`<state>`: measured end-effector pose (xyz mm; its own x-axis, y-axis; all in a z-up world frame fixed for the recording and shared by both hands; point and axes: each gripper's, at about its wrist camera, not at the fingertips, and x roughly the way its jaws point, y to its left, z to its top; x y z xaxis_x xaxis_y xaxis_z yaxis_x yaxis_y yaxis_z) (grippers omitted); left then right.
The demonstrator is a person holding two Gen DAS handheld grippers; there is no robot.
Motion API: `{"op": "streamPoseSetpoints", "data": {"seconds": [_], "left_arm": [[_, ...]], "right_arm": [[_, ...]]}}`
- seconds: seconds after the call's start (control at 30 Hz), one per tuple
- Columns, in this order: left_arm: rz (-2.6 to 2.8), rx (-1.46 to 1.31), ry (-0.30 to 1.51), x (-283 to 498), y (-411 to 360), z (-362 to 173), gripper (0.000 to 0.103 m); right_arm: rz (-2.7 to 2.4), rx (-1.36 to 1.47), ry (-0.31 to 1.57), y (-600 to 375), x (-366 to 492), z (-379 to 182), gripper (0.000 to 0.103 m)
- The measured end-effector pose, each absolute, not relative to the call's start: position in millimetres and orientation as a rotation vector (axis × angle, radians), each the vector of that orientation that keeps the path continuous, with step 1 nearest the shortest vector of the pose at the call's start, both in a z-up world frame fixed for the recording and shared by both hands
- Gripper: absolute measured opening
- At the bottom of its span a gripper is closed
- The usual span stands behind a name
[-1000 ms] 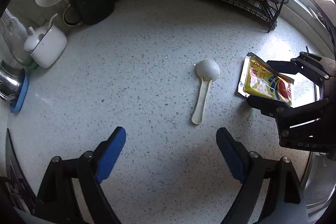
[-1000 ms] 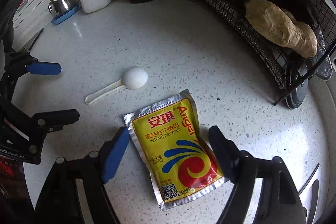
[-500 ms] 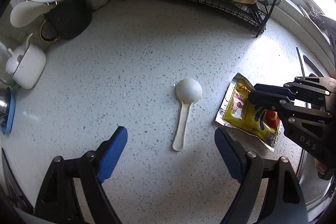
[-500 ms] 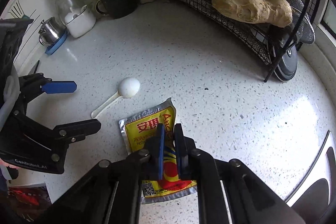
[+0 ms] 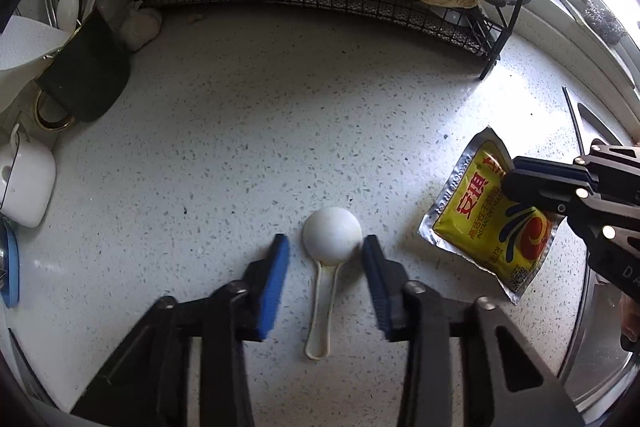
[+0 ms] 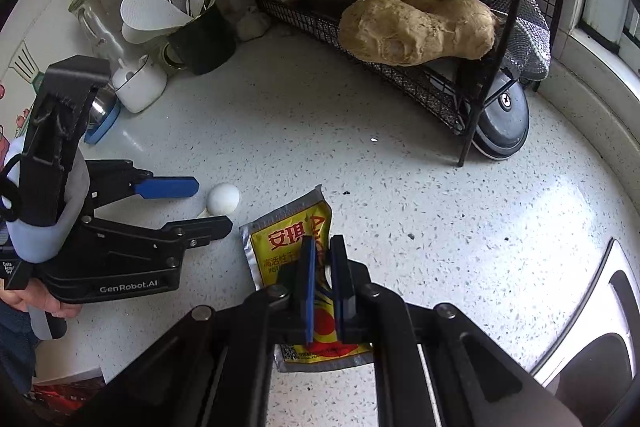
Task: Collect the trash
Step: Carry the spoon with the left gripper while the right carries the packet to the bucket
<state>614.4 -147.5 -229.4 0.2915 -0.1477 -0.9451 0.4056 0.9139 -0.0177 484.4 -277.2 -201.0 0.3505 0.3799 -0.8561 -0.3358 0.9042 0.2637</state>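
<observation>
On a speckled white stone countertop [image 5: 240,131], the right gripper [image 6: 322,275] is clamped on a yellow foil yeast sachet [image 6: 280,247]; the left gripper [image 5: 324,259], jaws apart, straddles a white plastic scoop [image 5: 332,235]. Neither is binned yet.

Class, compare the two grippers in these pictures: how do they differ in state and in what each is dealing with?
The right gripper is shut on the yellow yeast packet; the left gripper is open. The right one holds its item, while the left only straddles the white scoop, gripping nothing. Both have blue-padded fingers over the speckled counter.
</observation>
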Motion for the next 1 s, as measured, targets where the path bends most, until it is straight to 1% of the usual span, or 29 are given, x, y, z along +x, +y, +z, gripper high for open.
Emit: {"op": "streamPoseSetpoints", "data": {"seconds": [0.13, 0.27, 0.6, 1.0], "left_arm": [[-0.373, 0.229, 1.206, 609, -150, -228, 0.025], [-0.367, 0.204, 1.202, 590, -144, -224, 0.025], [-0.279, 0.118, 1.159, 534, -96, -195, 0.025], [-0.194, 0.029, 1.082, 411, -25, -162, 0.025]], "right_arm": [[0.450, 0.076, 1.125, -288, 482, -200, 0.006], [0.453, 0.069, 1.119, -270, 478, -198, 0.006], [0.511, 0.017, 1.082, -228, 435, -173, 0.006], [0.583, -0.079, 1.002, -176, 354, -139, 0.004]]}}
